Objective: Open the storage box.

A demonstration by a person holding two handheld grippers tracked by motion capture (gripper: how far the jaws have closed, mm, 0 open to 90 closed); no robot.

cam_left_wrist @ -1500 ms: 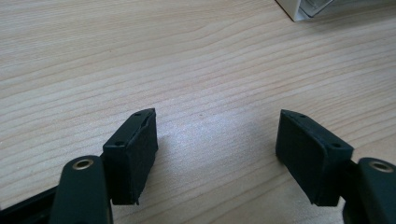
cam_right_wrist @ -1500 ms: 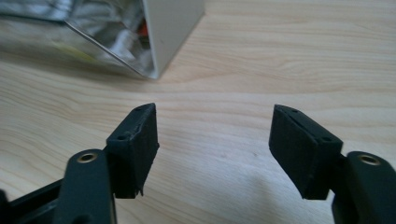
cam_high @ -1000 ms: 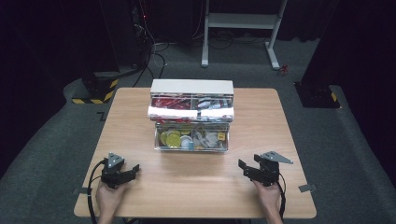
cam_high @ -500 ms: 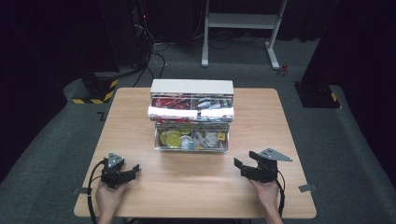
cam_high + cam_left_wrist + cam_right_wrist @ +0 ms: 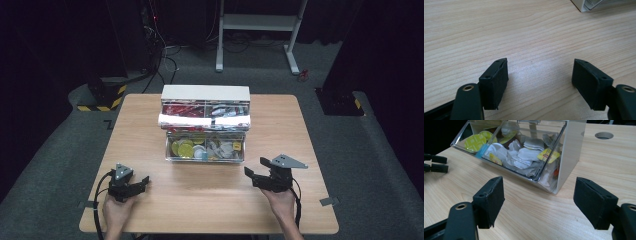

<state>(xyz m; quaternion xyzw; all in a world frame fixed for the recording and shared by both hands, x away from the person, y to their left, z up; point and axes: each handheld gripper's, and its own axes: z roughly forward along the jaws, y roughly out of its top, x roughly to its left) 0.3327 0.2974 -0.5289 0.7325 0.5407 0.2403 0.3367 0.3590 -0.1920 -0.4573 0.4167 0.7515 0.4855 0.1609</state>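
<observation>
My right claw [image 5: 537,200] wide apart, clear box [image 5: 529,152] just ahead; my left claw [image 5: 540,82] apart too, over bare worktop [image 5: 499,32].

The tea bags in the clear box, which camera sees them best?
The right gripper view. There the tea bags lie close up behind the clear box front, beside yellow round pods. In the high view the tea bags are small pale specks. The left gripper view catches just a corner of the box, with no tea bags.
</observation>
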